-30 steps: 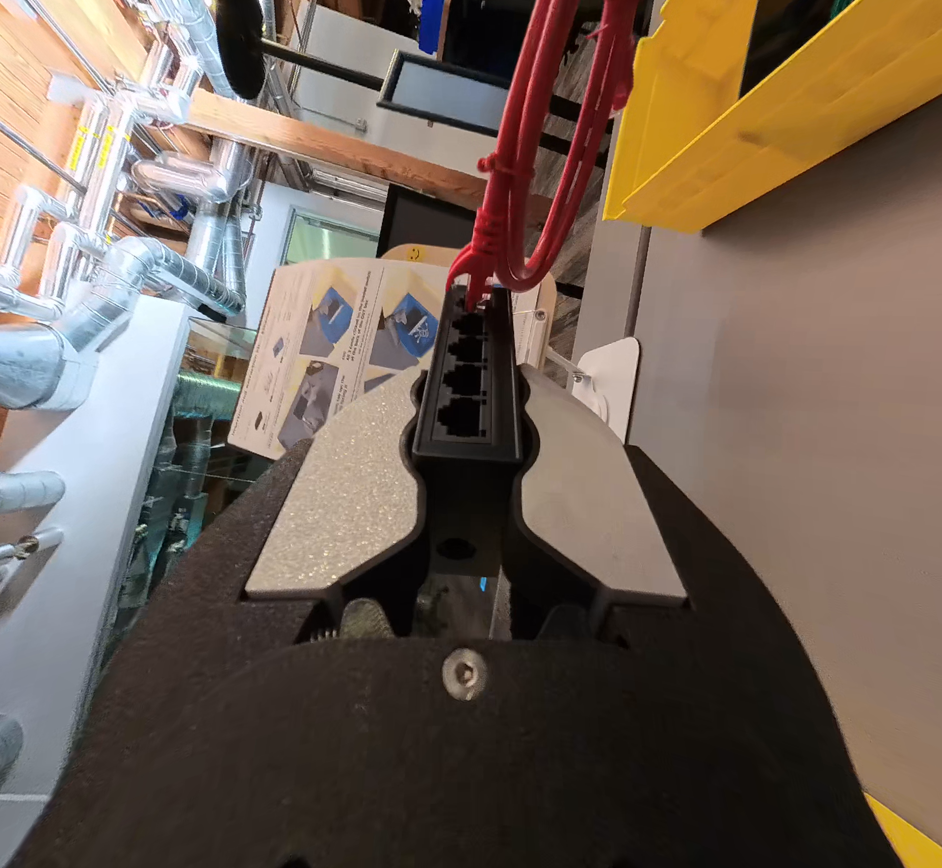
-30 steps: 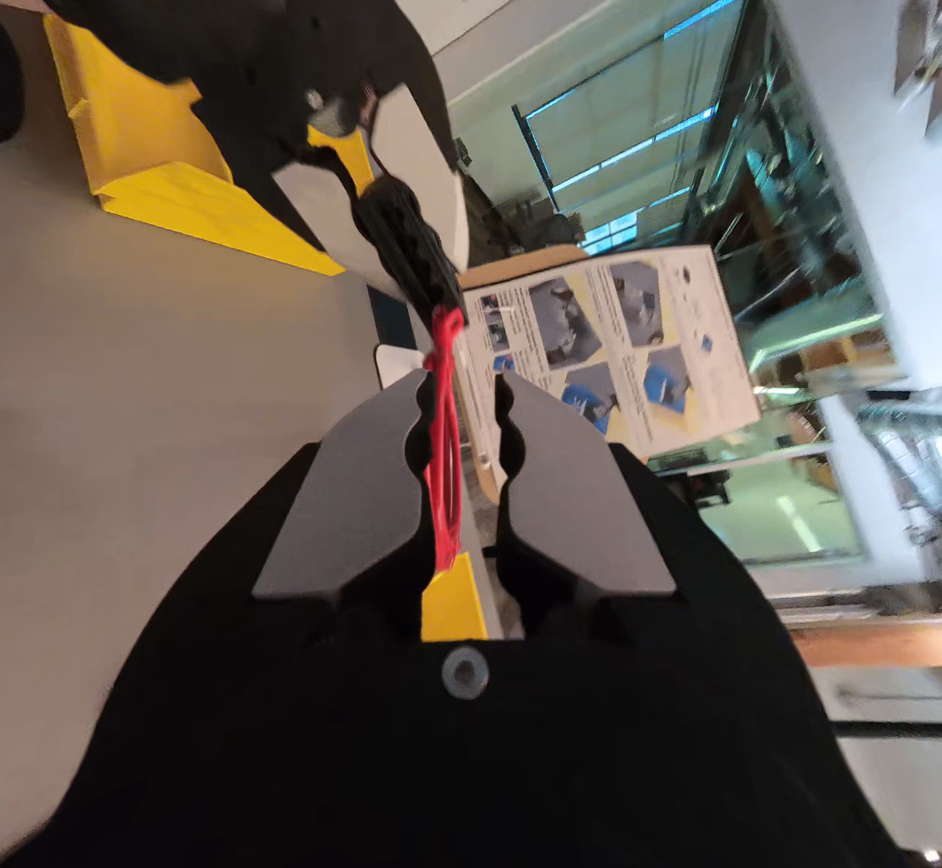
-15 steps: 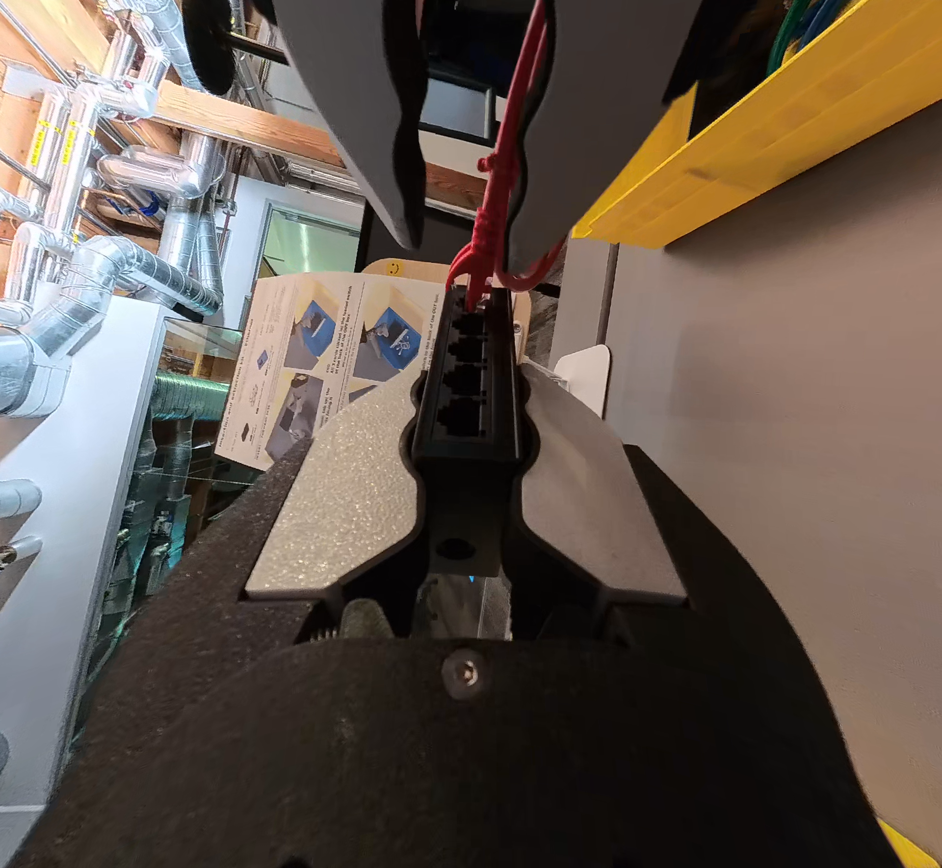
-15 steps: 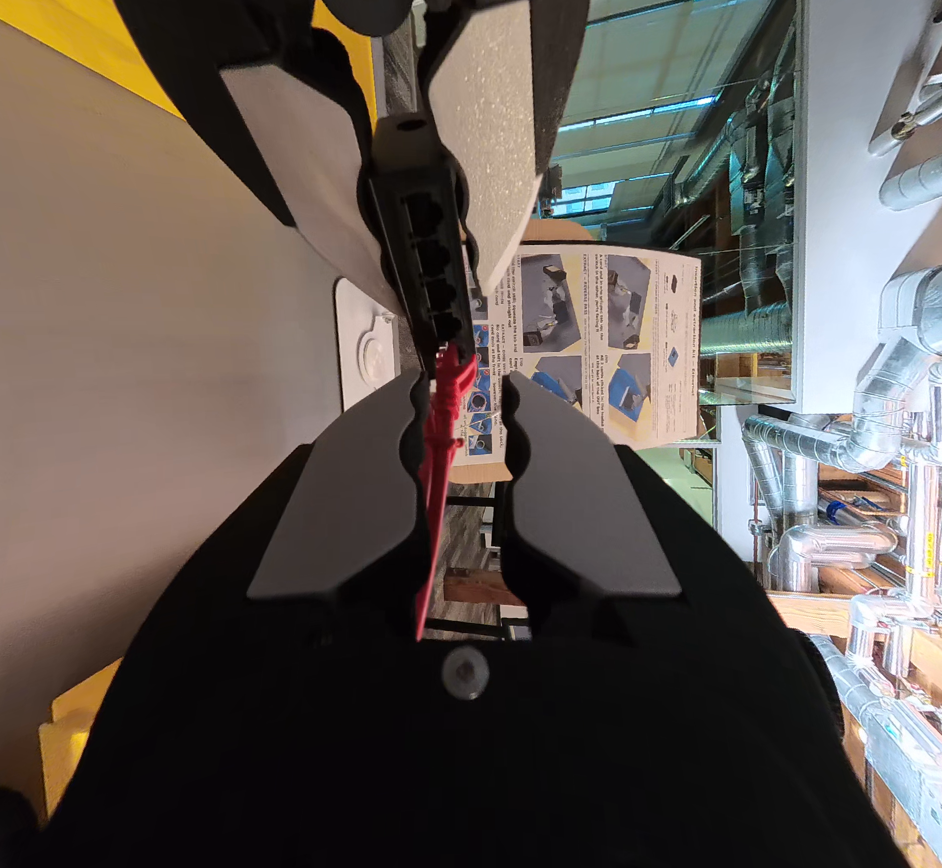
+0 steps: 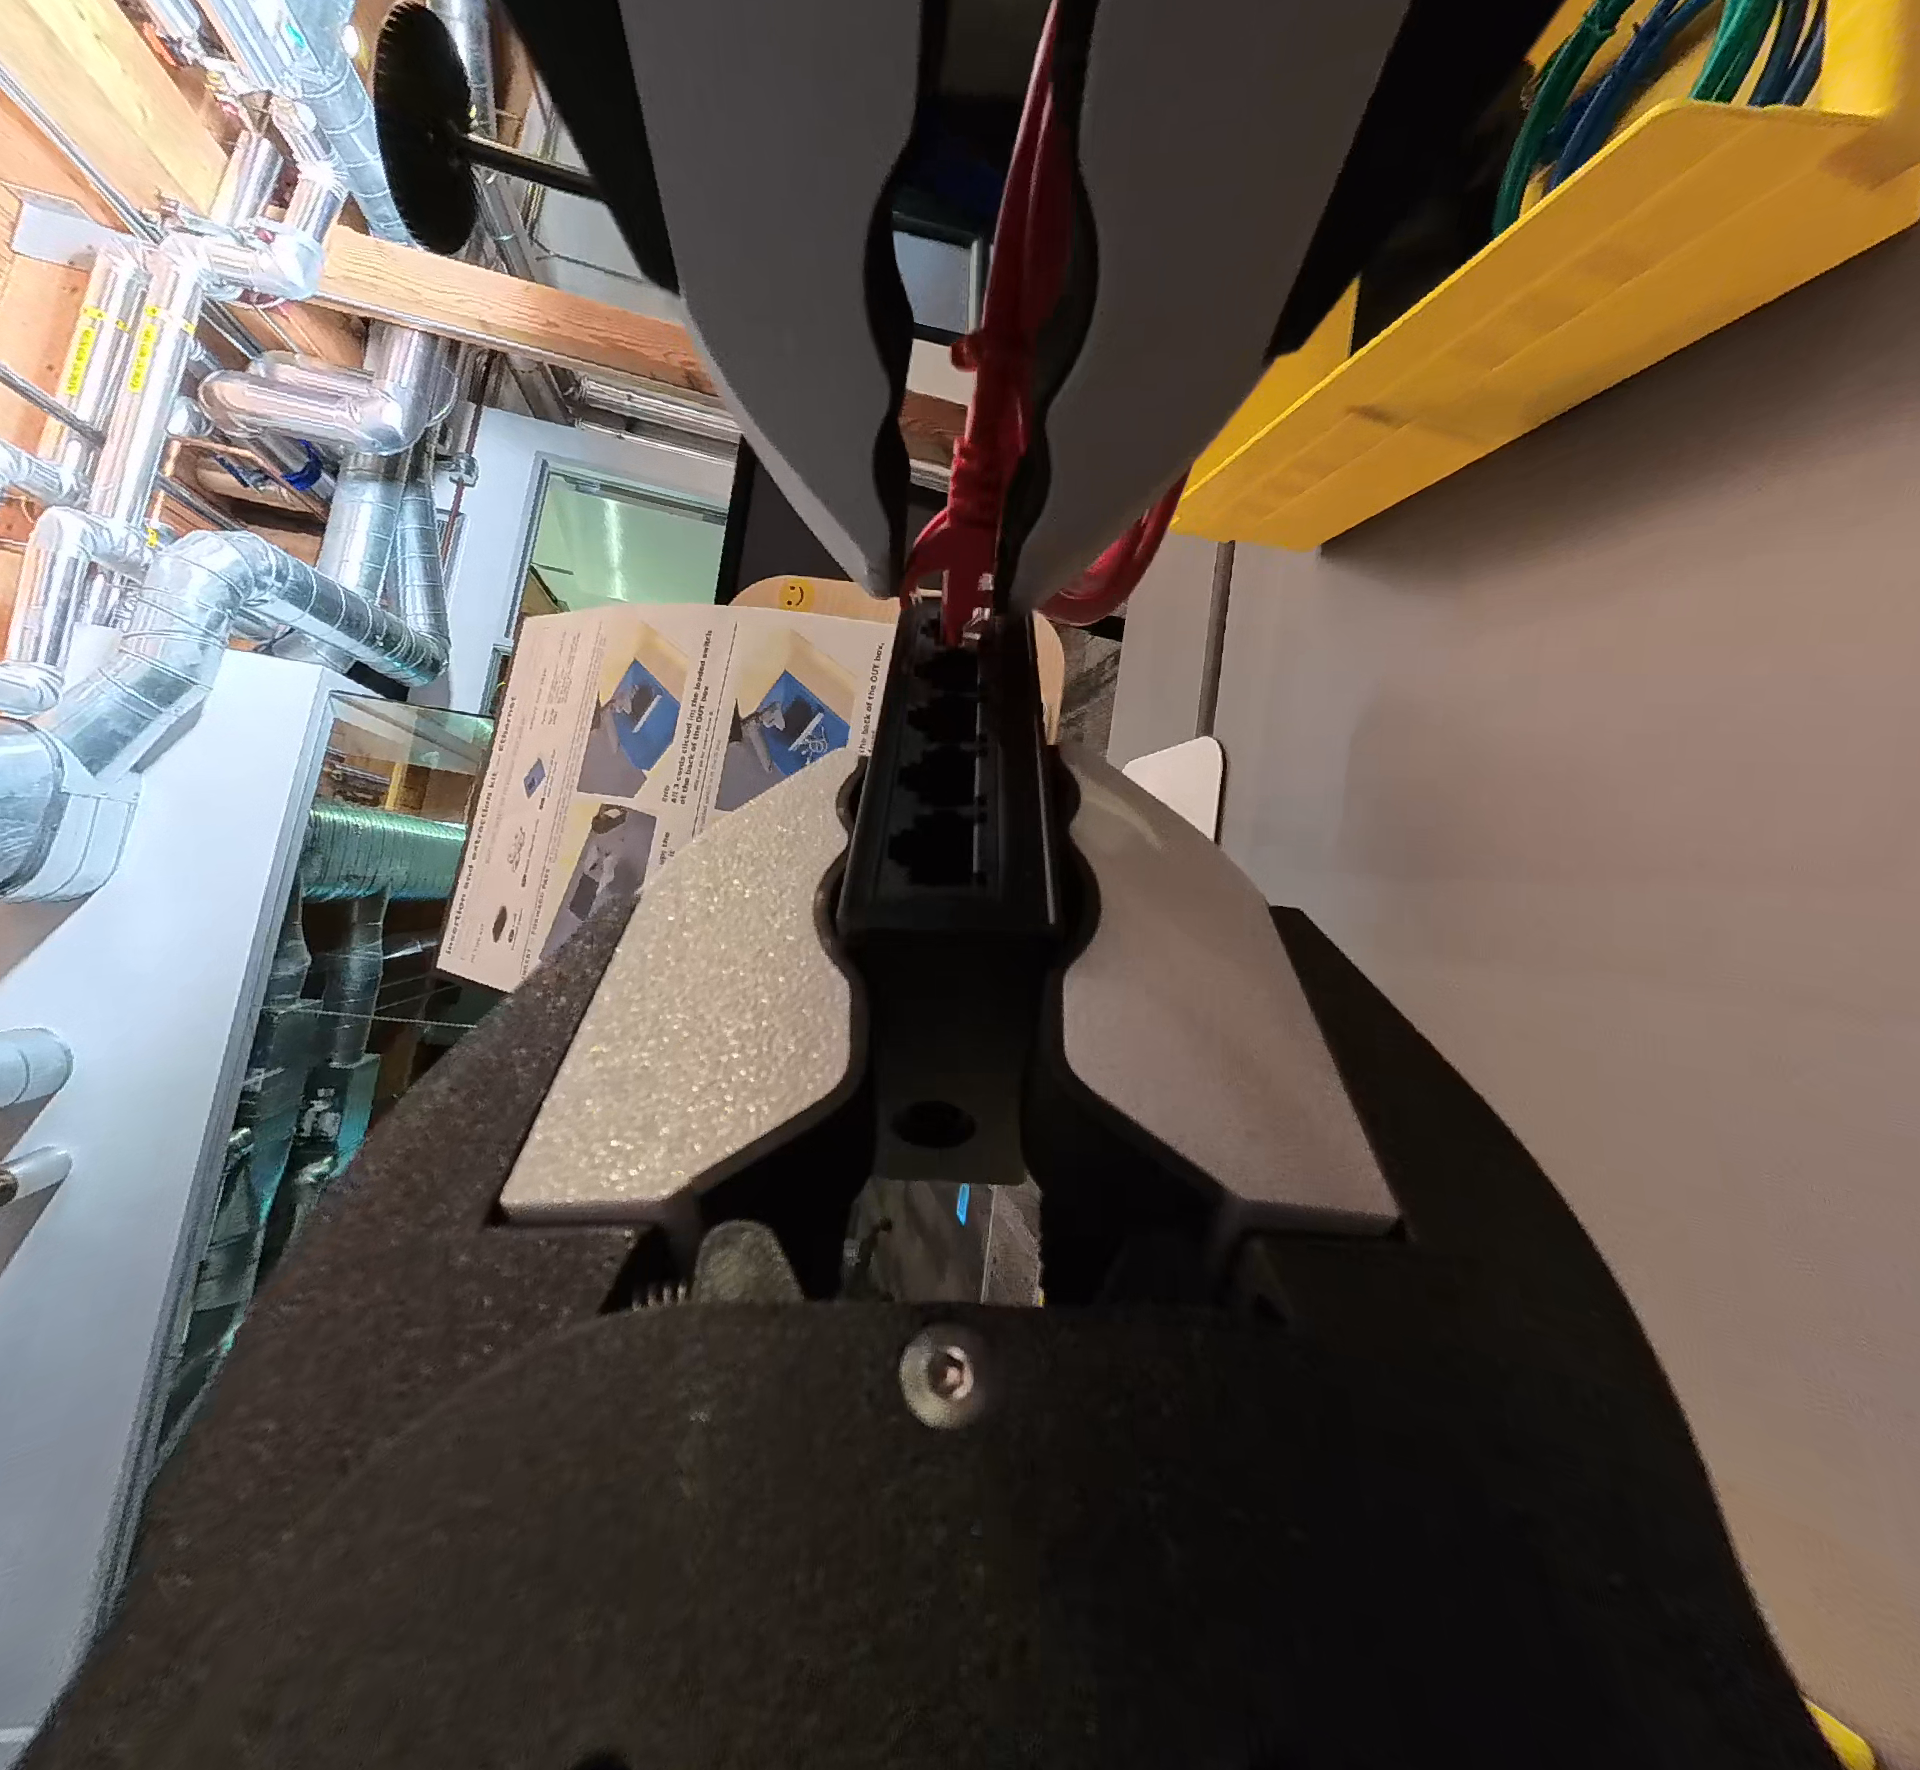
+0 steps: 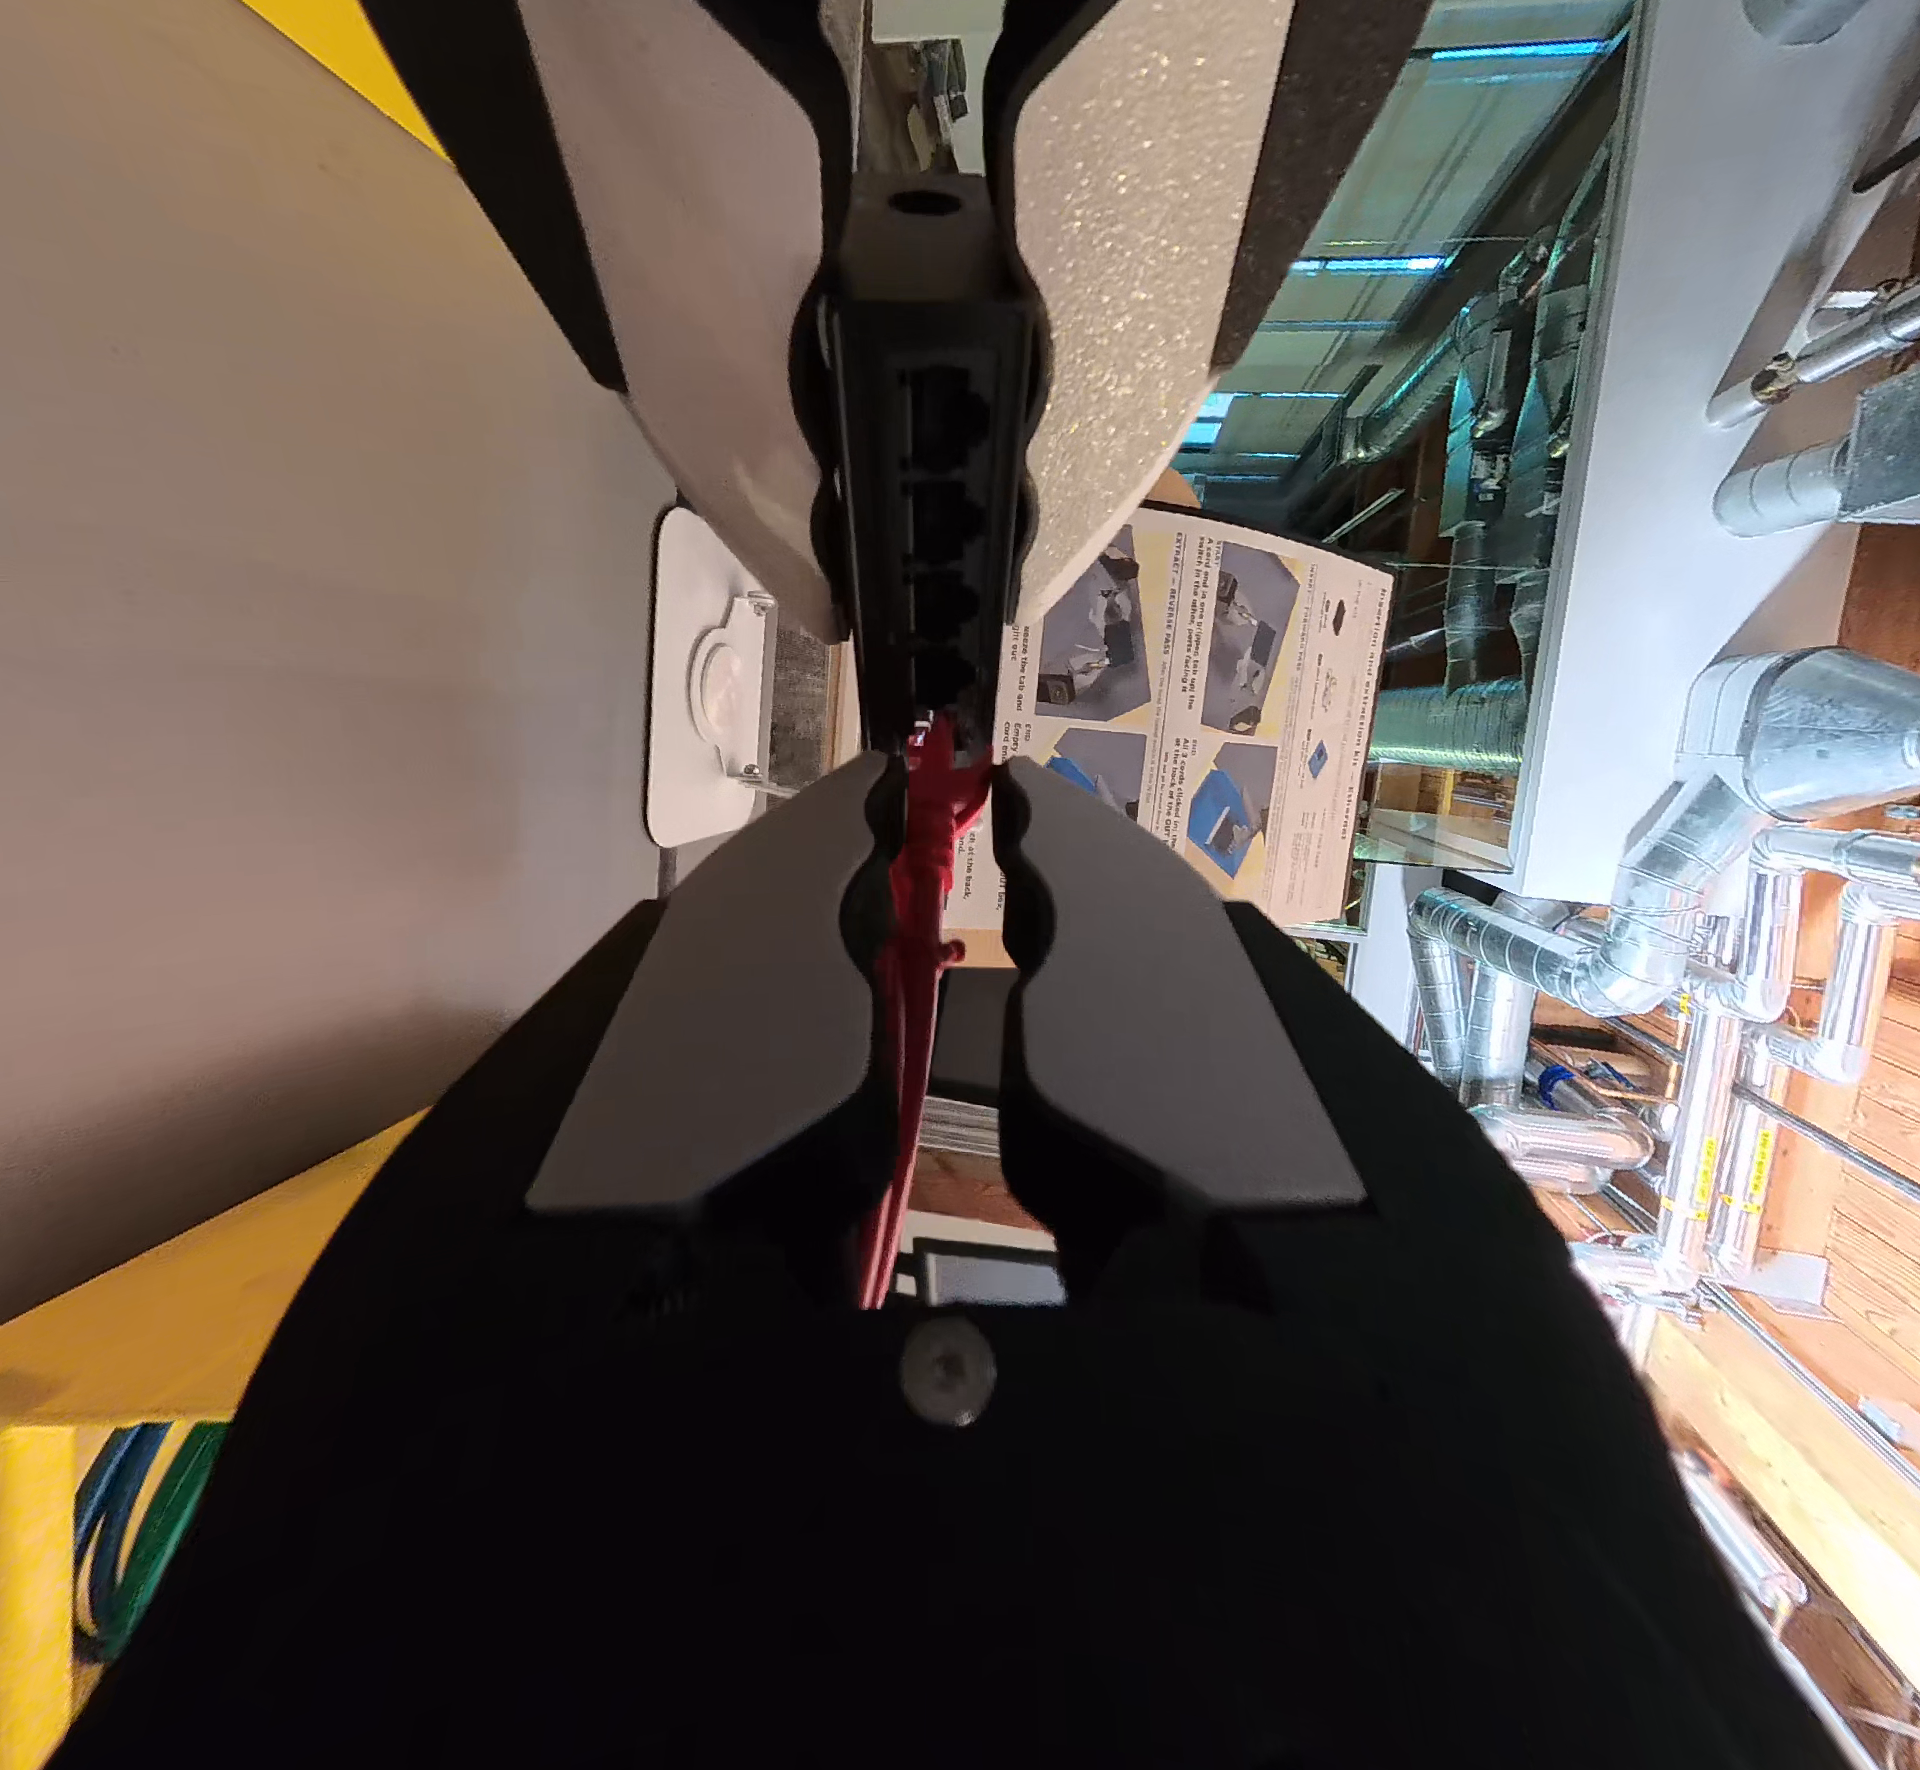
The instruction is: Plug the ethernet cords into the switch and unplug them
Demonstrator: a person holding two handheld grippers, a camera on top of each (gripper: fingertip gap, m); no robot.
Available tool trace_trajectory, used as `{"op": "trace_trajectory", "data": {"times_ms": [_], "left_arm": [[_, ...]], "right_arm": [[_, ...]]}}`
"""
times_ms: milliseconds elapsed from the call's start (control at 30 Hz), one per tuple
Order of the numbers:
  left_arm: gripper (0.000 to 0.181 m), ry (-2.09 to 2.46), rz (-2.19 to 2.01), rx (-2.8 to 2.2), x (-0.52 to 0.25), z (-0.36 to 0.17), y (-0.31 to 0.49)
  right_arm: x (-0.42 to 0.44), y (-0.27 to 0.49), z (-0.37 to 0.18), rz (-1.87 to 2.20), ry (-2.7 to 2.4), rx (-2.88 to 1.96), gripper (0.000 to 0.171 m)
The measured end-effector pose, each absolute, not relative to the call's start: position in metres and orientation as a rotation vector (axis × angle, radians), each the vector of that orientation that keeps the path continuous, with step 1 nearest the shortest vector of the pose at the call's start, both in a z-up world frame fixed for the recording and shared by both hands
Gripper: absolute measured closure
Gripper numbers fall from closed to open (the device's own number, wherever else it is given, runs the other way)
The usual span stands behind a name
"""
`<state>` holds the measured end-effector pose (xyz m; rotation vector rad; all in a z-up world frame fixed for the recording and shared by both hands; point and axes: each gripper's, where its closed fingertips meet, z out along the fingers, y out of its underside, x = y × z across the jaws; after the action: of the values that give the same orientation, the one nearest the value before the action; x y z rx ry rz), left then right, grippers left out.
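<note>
Our left gripper [image 5: 956, 847] is clamped on the small black plastic switch [image 5: 951, 785], held in the air. The thin red ethernet cord [image 6: 925, 847] sits in its end port. Our right gripper [image 6: 940, 775] straddles the plug with a gap, not pinching. We judge unplugging next: squeeze the tab, pull straight.

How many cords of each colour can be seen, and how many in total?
Red cord: 1
Green cords: 1 bundle, cords not countable
Blue cords: 1 bundle, cords not countable
Total: 3 colours
</note>
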<state>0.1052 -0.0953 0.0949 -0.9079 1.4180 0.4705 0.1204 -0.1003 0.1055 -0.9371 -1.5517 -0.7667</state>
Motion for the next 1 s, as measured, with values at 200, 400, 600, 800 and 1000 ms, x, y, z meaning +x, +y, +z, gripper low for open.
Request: {"op": "trace_trajectory", "data": {"times_ms": [200,400,600,800,1000], "left_arm": [[0.151,1.422,0.467,-0.893,0.106,0.096,-0.099],[0.151,1.423,0.487,-0.875,0.106,0.097,-0.099],[0.151,1.425,0.505,-0.850,0.105,0.098,-0.101],[0.150,1.355,0.513,-0.807,0.109,0.105,-0.102],[0.150,1.329,0.458,-0.821,0.111,0.106,-0.100]], "right_arm": [[0.121,-0.103,0.107,-0.803,-1.555,-0.919,0.155],[0.121,-0.104,0.107,-0.815,-1.562,-0.937,0.154],[0.120,-0.105,0.107,-0.829,-1.566,-0.930,0.154],[0.122,-0.108,0.112,-0.793,-1.572,-0.999,0.156],[0.124,-0.108,0.113,-0.826,-1.606,-1.047,0.157]]}}
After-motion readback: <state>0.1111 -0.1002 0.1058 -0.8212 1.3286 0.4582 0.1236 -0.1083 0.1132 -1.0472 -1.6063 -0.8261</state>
